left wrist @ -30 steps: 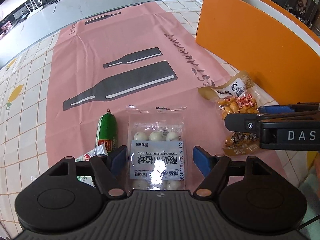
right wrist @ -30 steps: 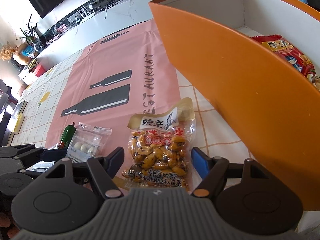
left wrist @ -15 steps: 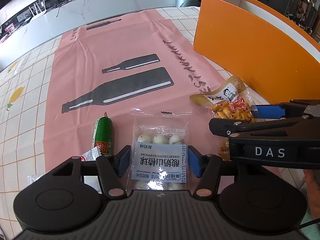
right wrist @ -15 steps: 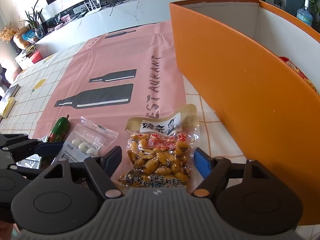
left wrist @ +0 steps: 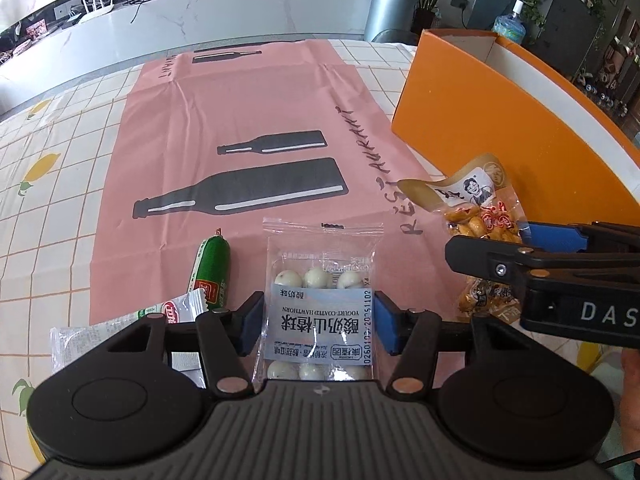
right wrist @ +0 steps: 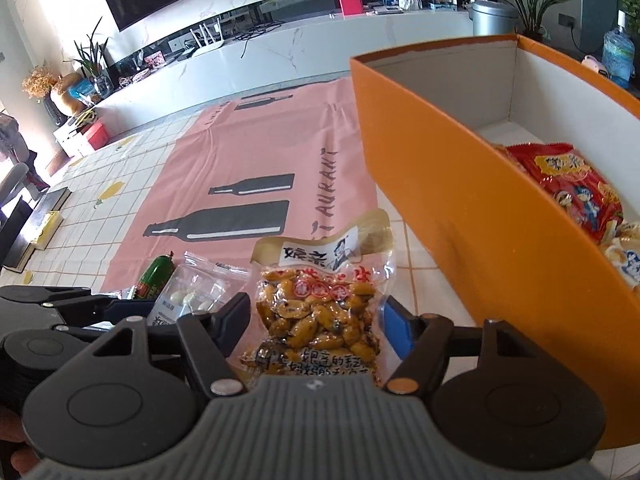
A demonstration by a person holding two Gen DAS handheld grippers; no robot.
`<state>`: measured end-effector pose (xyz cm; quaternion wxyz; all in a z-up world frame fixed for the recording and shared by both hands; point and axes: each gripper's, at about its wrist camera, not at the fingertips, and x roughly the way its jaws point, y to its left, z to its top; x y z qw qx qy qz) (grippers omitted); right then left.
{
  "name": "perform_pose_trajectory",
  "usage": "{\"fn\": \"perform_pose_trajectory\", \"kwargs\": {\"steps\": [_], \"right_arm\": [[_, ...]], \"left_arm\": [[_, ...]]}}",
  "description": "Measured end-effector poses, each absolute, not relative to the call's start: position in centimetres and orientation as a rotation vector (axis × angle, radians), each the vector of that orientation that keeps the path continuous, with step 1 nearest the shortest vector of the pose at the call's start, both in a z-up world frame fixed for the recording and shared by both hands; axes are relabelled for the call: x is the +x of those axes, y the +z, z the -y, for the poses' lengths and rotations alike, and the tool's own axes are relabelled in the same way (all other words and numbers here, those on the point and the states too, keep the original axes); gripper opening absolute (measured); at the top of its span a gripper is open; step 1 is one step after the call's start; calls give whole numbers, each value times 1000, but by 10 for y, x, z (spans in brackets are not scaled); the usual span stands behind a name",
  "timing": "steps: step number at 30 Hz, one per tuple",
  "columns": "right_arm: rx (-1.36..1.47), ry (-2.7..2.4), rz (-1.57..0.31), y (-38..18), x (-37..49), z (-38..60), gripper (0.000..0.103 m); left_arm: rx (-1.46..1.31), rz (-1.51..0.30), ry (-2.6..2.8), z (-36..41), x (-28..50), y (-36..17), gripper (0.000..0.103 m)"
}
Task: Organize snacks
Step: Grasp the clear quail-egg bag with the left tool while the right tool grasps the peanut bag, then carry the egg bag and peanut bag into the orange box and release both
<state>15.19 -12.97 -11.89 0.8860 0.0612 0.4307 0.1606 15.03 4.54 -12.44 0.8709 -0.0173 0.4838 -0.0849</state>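
My left gripper [left wrist: 318,322] is shut on a clear packet of white yogurt hawthorn balls [left wrist: 322,304], its pads touching both packet edges. My right gripper [right wrist: 316,324] is shut on a clear bag of yellow beans [right wrist: 320,308]; that bag also shows in the left wrist view [left wrist: 476,216]. The packet also shows in the right wrist view [right wrist: 188,300]. The orange box [right wrist: 480,216] stands to the right and holds a red snack bag [right wrist: 572,188]. A green sausage [left wrist: 213,270] and a white sachet [left wrist: 132,322] lie left of the packet.
A pink mat with black bottle prints [left wrist: 240,152] covers the checked tablecloth [left wrist: 48,184]. The orange box wall [left wrist: 500,136] rises close on the right. A book [right wrist: 40,220] lies at the far left table edge.
Both grippers have closed onto their snacks and tilted up, so the room behind the table now shows. The bean bag's front end has lifted off the cloth.
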Motion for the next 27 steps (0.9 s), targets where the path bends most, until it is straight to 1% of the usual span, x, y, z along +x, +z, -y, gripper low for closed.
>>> {"fn": "perform_pose_trajectory", "kwargs": {"steps": [5, 13, 20, 27], "right_arm": [[122, 341, -848, -92, 144, 141, 68], [88, 362, -781, -51, 130, 163, 68], [19, 350, -730, -19, 130, 189, 68], [-9, 321, -756, -7, 147, 228, 67]], "left_arm": [[-94, -984, -159, -48, 146, -104, 64], [-192, -922, -153, -44, 142, -57, 64], [-210, -875, -207, -18, 148, -25, 64], [-180, -861, -277, 18, 166, -10, 64]]}}
